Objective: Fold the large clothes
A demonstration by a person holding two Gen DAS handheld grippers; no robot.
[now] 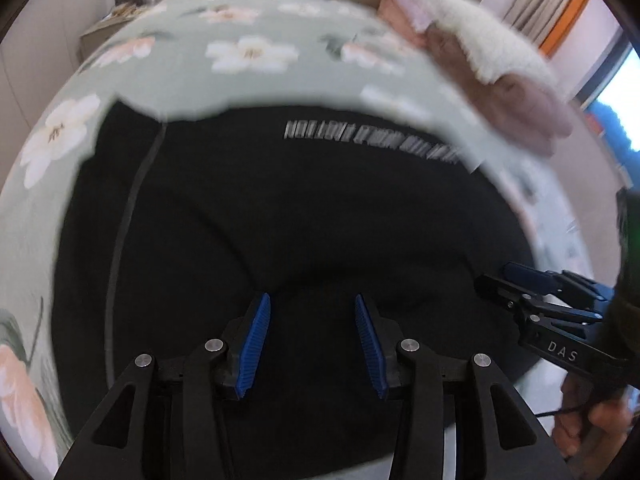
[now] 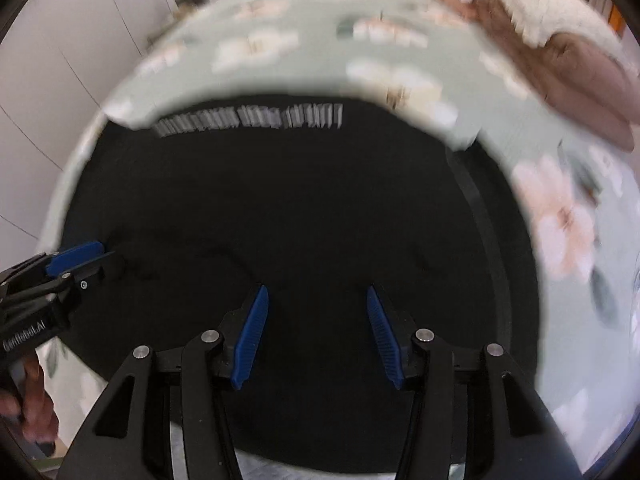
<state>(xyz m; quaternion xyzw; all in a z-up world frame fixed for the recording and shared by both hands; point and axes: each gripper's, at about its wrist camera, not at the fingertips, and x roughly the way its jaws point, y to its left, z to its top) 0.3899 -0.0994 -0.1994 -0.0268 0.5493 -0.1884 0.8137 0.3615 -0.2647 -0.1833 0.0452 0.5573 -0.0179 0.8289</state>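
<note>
Black garment [image 1: 300, 208] lies flat on the bed [image 1: 248, 80], directly below us. Left hand-held gripper [image 1: 313, 344] and right hand-held gripper [image 2: 316, 336] both released, empty, equally near its near edge.

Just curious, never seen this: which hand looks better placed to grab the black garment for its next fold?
Hard to call: left tool and right tool both hang open and empty over the black printed garment on the floral bedsheet.

the folded garment [image 1: 304, 208] is lying flat on the bedsheet [image 1: 248, 80], with its line of lettering [image 1: 372, 142] along the far edge. a fleece-lined garment [image 1: 496, 68] is lying beyond it to the right, and a nightstand [image 1: 116, 20] is standing behind the bed's far left corner.
</note>
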